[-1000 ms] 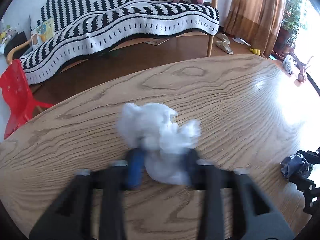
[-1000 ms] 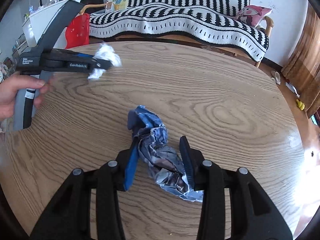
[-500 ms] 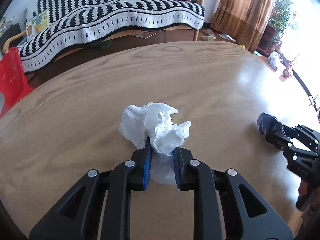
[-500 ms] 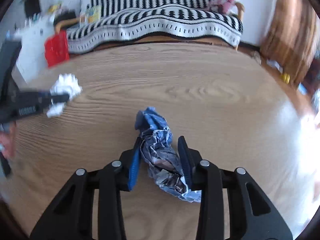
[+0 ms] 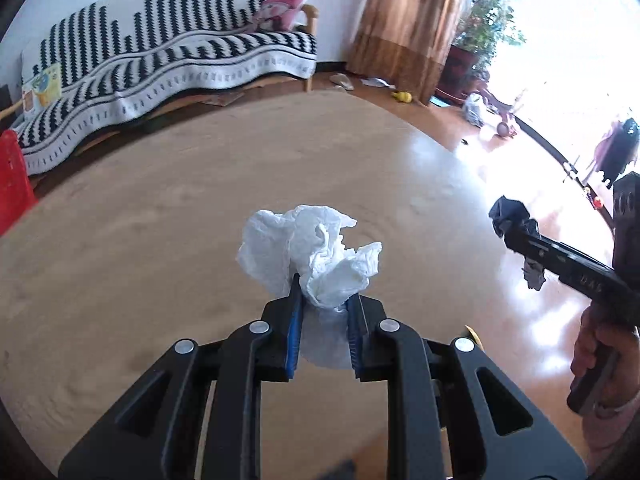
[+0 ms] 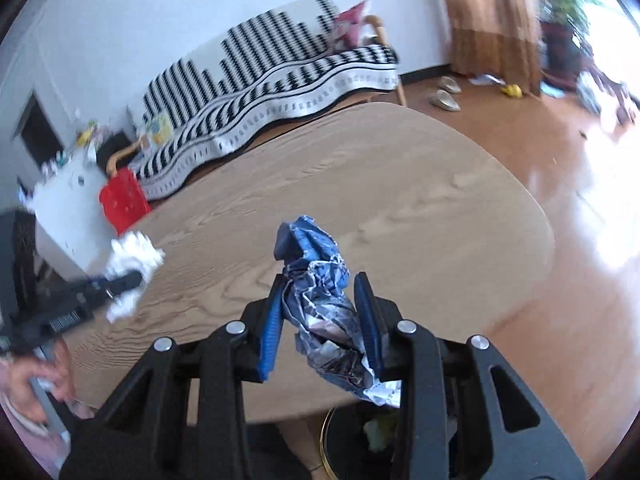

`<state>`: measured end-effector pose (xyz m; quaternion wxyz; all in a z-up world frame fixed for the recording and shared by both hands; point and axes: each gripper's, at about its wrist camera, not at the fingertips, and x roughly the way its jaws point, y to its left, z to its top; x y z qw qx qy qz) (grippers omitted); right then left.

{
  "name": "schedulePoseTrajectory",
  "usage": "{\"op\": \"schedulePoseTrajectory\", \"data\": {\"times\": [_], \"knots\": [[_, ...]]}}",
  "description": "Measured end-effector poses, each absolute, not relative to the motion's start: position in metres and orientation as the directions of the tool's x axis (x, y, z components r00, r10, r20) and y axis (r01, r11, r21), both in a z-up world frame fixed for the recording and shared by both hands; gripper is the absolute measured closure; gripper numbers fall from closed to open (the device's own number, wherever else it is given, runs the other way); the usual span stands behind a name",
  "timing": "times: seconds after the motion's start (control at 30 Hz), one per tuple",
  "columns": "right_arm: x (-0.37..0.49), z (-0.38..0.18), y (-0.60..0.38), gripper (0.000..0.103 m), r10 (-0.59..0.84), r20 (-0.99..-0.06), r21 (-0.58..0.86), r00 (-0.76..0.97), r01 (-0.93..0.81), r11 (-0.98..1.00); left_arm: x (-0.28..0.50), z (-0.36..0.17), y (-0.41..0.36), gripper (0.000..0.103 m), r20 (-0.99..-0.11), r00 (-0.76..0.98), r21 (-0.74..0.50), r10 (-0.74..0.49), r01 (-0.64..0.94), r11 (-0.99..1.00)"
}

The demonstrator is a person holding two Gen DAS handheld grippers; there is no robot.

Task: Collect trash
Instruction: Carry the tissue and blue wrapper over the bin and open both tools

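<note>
My left fingers (image 5: pixel 322 312) pinch a crumpled white paper tissue wad (image 5: pixel 310 252), held above the round wooden table (image 5: pixel 160 220). My right fingers (image 6: pixel 320 312) clamp a crumpled blue-and-silver foil wrapper (image 6: pixel 316 280), over the table's near edge. Below it at 6 o'clock shows a dark bin with a gold rim (image 6: pixel 326 436)
</note>
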<state>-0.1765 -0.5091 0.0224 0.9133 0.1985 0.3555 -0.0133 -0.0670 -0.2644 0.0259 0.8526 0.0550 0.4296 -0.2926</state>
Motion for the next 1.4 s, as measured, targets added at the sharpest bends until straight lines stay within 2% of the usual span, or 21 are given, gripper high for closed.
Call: {"op": "schedulePoseTrajectory", "data": {"times": [0.17, 0.27, 0.4, 0.6, 1.23, 1.3, 1.33, 1.37, 1.4], "knots": [[-0.244, 0.016, -0.525, 0.069, 0.099, -0.650, 0.364, 0.753, 0.195, 0.911, -0.130, -0.003, -0.315, 0.084, -0.784, 0.363, -0.216, -0.504, 0.601, 0.769], [-0.275, -0.013, -0.534, 0.069, 0.088, -0.682, 0.369, 0.726, 0.237, 0.899, -0.163, -0.025, -0.343, 0.084, -0.798, 0.286, -0.247, -0.530, 0.648, 0.721], [-0.294, -0.058, -0.555, 0.068, 0.115, -0.734, 0.411, 0.670, 0.303, 0.860, -0.196, -0.060, -0.380, 0.084, -0.844, 0.197, -0.217, -0.499, 0.725, 0.654], [-0.304, -0.091, -0.569, 0.069, 0.128, -0.767, 0.415, 0.628, 0.335, 0.846, -0.189, -0.080, -0.392, 0.084, -0.876, 0.176, -0.196, -0.450, 0.722, 0.663], [-0.281, -0.113, -0.571, 0.069, 0.185, -0.780, 0.457, 0.598, 0.342, 0.821, -0.177, -0.109, -0.408, 0.084, -0.897, 0.142, -0.209, -0.419, 0.698, 0.685], [-0.282, -0.110, -0.574, 0.067, 0.183, -0.764, 0.474, 0.619, 0.345, 0.810, -0.177, -0.109, -0.409, 0.079, -0.896, 0.148, -0.206, -0.420, 0.699, 0.685], [-0.283, -0.108, -0.577, 0.064, 0.169, -0.756, 0.479, 0.633, 0.358, 0.802, -0.177, -0.109, -0.409, 0.063, -0.896, 0.161, -0.194, -0.415, 0.697, 0.690], [-0.285, -0.106, -0.581, 0.041, 0.154, -0.752, 0.479, 0.641, 0.371, 0.795, -0.176, -0.109, -0.408, 0.029, -0.896, 0.171, -0.187, -0.411, 0.693, 0.696], [-0.287, -0.102, -0.585, 0.024, 0.120, -0.751, 0.473, 0.649, 0.403, 0.783, -0.176, -0.108, -0.408, 0.012, -0.893, 0.187, -0.178, -0.409, 0.688, 0.704]]}}
